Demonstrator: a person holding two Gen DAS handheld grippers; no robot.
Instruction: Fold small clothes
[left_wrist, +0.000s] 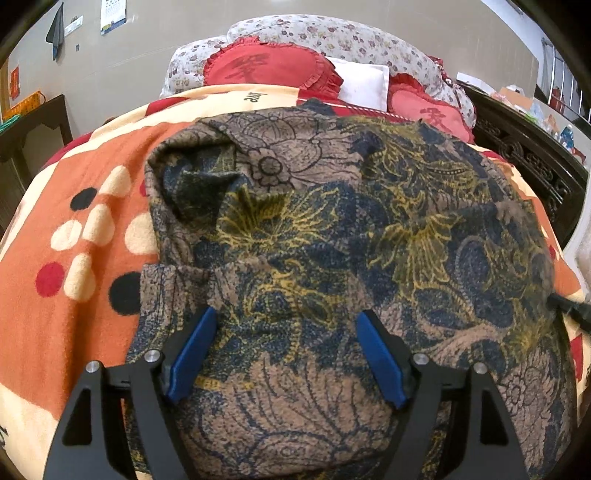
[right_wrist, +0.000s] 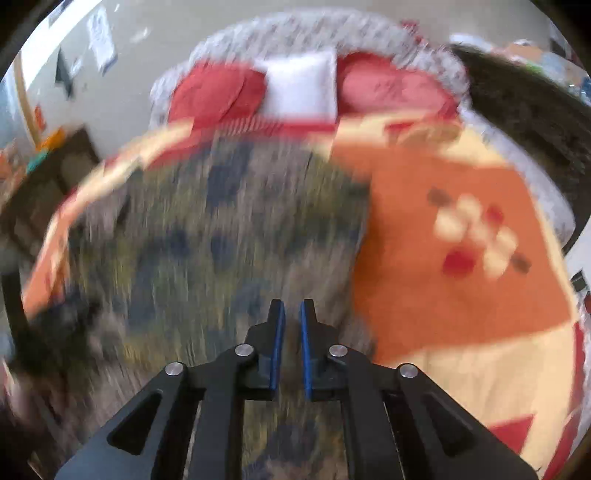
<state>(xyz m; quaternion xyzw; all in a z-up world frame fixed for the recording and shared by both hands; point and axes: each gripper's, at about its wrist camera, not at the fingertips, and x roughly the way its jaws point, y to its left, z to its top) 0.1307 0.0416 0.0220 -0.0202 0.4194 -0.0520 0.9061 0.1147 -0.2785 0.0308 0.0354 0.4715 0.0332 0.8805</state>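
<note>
On the bed (left_wrist: 92, 236) the garment (left_wrist: 332, 240) lies flat for folding; left fingers (left_wrist: 286, 354) spread wide, right fingers (right_wrist: 291, 347) nearly together, both empty.

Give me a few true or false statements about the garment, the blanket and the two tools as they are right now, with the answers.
1. The left tool stands wide open over the patterned garment. True.
2. The garment is plain white. False: it carries a brown, navy and yellow floral print.
3. The garment lies on an orange and cream blanket. True.
4. The right tool stands as wide as the left. False: only a narrow gap shows between its pads, with nothing gripped.
5. A white pillow sits between red cushions. True.
</note>
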